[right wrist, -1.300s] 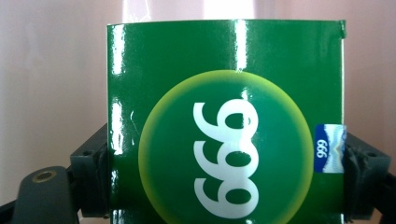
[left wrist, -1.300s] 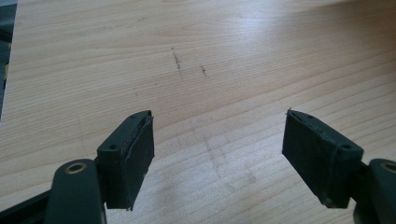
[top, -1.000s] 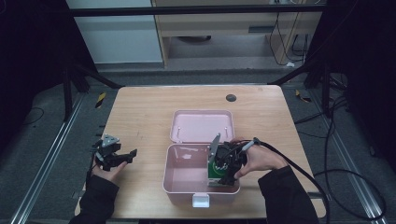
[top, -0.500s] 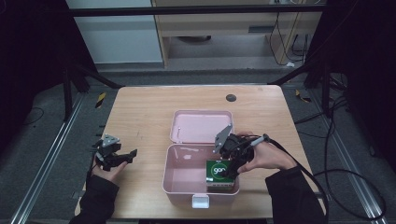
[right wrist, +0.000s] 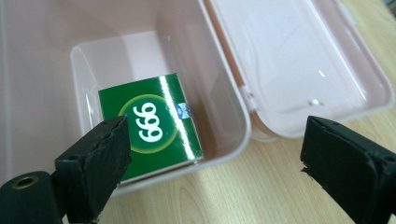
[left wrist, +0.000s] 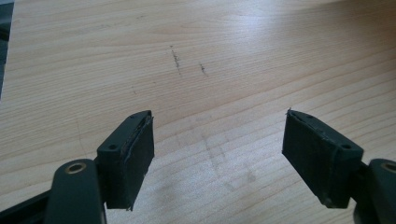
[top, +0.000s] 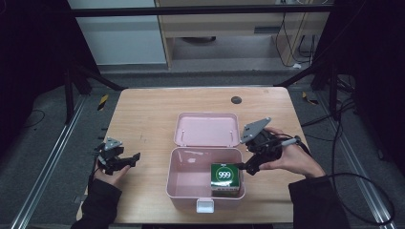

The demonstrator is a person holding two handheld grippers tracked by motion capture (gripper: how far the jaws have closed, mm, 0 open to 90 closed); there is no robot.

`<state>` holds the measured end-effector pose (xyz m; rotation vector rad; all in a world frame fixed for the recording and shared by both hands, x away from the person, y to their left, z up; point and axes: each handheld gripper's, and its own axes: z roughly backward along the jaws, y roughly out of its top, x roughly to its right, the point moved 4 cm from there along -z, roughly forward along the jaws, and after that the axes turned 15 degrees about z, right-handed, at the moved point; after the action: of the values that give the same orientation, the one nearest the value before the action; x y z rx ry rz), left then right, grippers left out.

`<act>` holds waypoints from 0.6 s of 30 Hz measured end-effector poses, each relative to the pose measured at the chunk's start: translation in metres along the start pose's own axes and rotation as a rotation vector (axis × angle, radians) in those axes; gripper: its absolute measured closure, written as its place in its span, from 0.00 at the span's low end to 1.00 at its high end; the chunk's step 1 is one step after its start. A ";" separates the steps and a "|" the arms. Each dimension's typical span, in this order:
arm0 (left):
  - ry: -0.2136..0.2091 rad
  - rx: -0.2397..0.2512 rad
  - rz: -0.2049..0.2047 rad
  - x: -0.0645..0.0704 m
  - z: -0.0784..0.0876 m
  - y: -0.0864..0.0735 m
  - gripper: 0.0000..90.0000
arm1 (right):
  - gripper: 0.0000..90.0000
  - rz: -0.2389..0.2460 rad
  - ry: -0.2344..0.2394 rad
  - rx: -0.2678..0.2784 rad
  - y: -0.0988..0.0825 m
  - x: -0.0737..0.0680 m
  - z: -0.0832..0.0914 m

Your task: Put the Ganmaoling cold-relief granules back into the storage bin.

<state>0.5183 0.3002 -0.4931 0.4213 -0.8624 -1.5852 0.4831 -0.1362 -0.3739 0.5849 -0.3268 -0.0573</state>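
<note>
Lying below right tool (right wrist: 212,154): green box (right wrist: 149,126)

- Setting: a laboratory recording station, not a home or shop.
- Work surface: a small light wooden table with rounded corners (top: 143,109), standing alone on a grey floor, with a round black cable port (top: 236,99) set into its far edge.
- Frame: dark metal rails and struts (top: 47,162) run along both sides of the table, with a dark crossbar overhead.
- Floor markings: yellow-and-black hazard tape (top: 103,101) lies beside the table.
- Cabling: loose black cables (top: 353,179) trail across the floor at the right.
- Background: a plain white cabinet panel (top: 114,33) and a pale wooden desk unit (top: 224,24) with hanging wires.
</note>
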 end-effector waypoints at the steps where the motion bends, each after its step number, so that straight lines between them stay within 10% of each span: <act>1: 0.000 0.001 0.000 0.000 0.000 0.000 0.27 | 0.10 -0.023 -0.029 0.025 -0.008 0.000 0.006; 18: 0.003 -0.005 -0.003 0.001 -0.001 -0.001 0.27 | 0.07 -0.345 -0.321 0.146 -0.079 0.011 0.013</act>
<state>0.5181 0.2992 -0.4940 0.4212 -0.8555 -1.5891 0.4929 -0.2107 -0.4041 0.7737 -0.5414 -0.4661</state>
